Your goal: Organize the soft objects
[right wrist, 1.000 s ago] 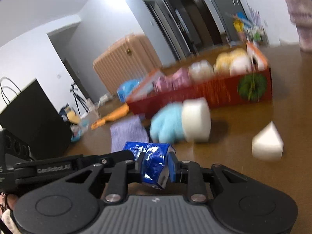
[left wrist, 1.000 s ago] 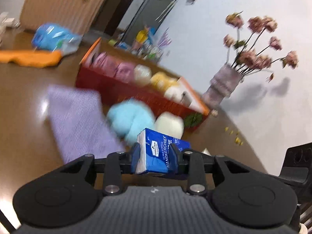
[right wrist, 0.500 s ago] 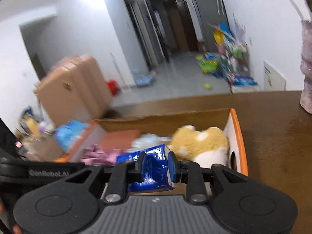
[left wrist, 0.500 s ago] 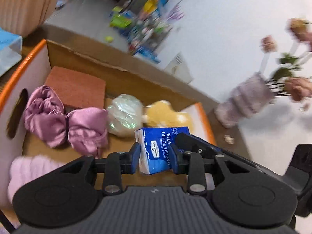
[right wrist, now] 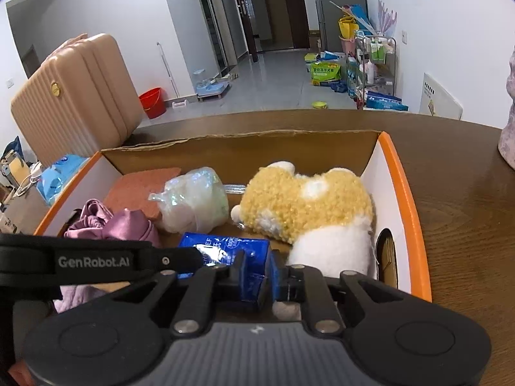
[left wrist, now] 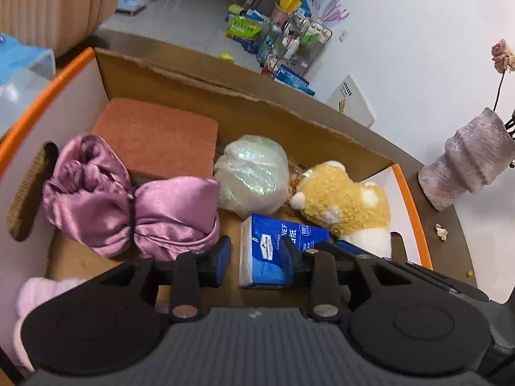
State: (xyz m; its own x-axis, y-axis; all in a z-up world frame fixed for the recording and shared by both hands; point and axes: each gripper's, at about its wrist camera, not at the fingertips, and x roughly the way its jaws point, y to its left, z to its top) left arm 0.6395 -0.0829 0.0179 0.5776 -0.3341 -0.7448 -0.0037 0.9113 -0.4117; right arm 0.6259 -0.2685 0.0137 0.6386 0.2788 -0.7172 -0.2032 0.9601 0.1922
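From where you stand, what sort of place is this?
Most likely a lived-in home: a suitcase by the wall, a hallway with a red bucket, and a cluttered trolley behind a wooden table.

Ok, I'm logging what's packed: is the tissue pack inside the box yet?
Inside: the pack is below the box rim, between bow and plush. Whether it rests on the floor, cannot tell.

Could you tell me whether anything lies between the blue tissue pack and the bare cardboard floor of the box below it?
Nothing visible does. The blue tissue pack hangs over a bare patch of the cardboard box floor, with the pink satin bundle to one side and the yellow plush toy to the other. The floor right under the pack is hidden.
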